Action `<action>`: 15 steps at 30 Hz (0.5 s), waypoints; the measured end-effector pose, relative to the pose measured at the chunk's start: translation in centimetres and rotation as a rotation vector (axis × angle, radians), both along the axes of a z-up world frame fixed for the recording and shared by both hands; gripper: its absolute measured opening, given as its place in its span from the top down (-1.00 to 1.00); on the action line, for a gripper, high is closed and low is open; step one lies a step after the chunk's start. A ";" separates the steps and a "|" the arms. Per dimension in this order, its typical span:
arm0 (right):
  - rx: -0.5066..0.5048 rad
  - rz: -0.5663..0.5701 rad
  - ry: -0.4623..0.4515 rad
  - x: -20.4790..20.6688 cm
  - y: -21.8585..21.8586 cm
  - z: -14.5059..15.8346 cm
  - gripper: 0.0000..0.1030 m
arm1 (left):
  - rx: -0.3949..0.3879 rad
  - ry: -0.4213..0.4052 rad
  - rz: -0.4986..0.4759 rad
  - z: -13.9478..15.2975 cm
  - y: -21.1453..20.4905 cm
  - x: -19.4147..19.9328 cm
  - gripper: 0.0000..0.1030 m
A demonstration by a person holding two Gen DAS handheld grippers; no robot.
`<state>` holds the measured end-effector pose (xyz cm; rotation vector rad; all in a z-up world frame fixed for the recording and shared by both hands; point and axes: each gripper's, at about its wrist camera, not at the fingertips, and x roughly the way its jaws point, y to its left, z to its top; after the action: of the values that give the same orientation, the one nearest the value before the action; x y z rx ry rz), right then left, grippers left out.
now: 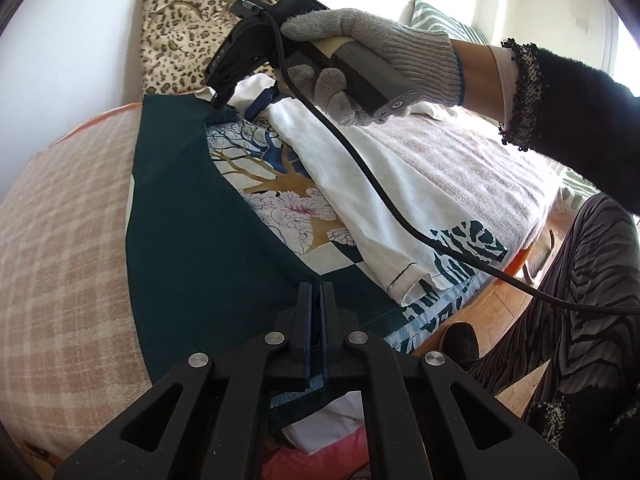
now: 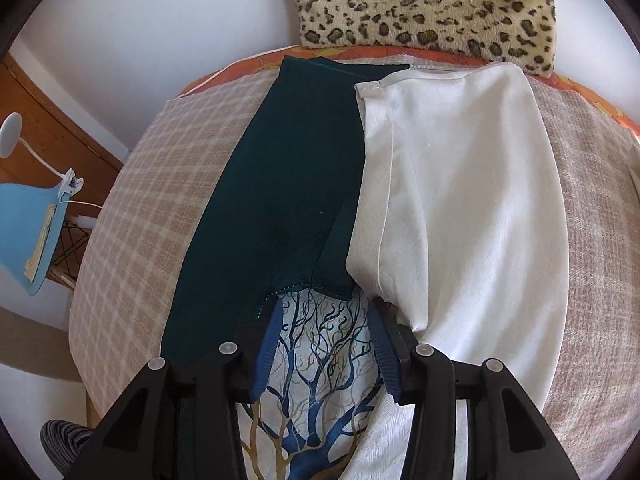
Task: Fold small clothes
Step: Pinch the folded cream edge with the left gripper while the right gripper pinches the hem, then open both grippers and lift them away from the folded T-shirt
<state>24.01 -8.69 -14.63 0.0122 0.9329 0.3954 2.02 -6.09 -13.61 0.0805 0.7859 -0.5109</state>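
Right gripper over garment

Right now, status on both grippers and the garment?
Left gripper shut on the garment hem. Right gripper open at the collar end, nothing pinched. White sleeve folded over; nothing in the way.

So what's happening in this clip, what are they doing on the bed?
A person in grey gloves is folding a green and white top with a tree print, spread on a checked blanket. The left tool is shut at the garment's near hem, though a pinch on the cloth isn't clear. The right tool stands open over the tree print near the far end. A leopard cushion lies beyond.
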 end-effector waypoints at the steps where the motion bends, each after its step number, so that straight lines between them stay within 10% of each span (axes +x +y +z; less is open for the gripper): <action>1: 0.014 -0.015 0.005 0.3 -0.1 -0.1 0.00 | -0.012 0.003 -0.001 0.1 0.1 0.0 0.96; 5: 0.092 -0.081 0.023 1.3 -0.8 -0.3 0.01 | -0.032 -0.003 -0.005 0.4 0.0 -0.1 0.97; 11: 0.039 -0.125 -0.020 1.3 -0.3 -0.1 0.70 | -0.107 0.021 -0.032 1.0 -0.3 -0.2 0.98; 15: -0.008 -0.101 -0.036 1.1 0.3 0.0 0.67 | -0.028 0.046 -0.072 0.4 -1.5 -0.3 0.97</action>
<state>25.13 -8.42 -14.64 0.0449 0.8941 0.2977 1.70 -7.58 -13.17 0.0712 0.8225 -0.5936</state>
